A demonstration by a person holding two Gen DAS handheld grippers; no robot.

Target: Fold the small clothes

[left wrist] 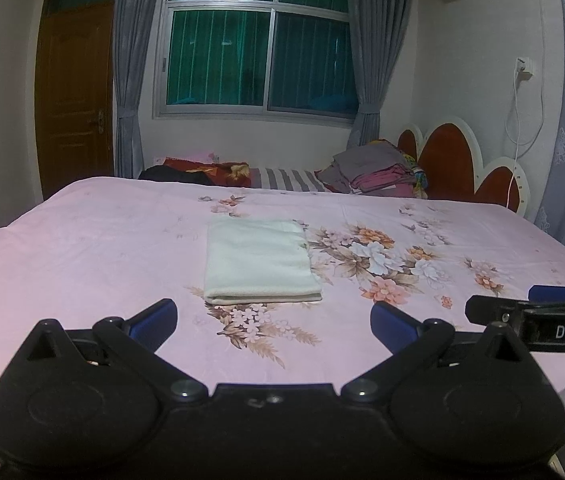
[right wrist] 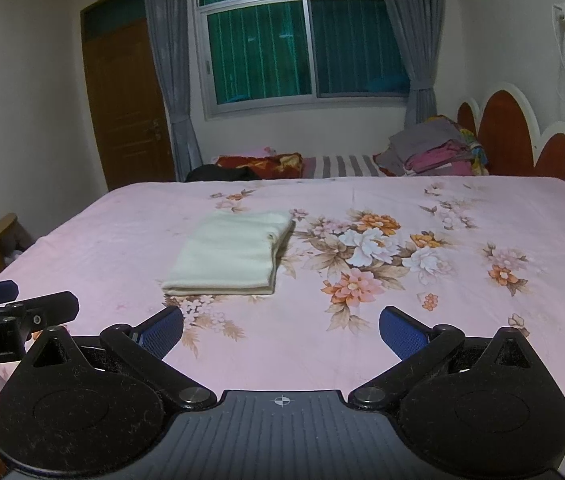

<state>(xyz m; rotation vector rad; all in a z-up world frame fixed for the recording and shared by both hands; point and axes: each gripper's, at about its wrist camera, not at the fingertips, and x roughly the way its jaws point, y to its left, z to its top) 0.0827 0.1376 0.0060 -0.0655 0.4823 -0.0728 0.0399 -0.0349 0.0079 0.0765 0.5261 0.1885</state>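
A bed [left wrist: 82, 248] covered by a pink flowered sheet [right wrist: 402, 248] is filling most of both views, with a window [left wrist: 258, 52] and grey curtains [left wrist: 128, 80] standing behind it and a wooden door [left wrist: 74, 92] to the left. A pile of clothes [left wrist: 378, 172] is lying at the far edge beside the red headboard [left wrist: 450, 164]. A folded cream cloth [left wrist: 260, 266] is resting flat near the middle of the sheet, well apart from both tools. The left gripper [left wrist: 274, 322] is hovering over the near edge with its blue fingers [left wrist: 154, 320] spread wide and holding nothing. The right gripper [right wrist: 281, 330] is hovering just beside it, its fingers [right wrist: 402, 332] likewise spread and empty.
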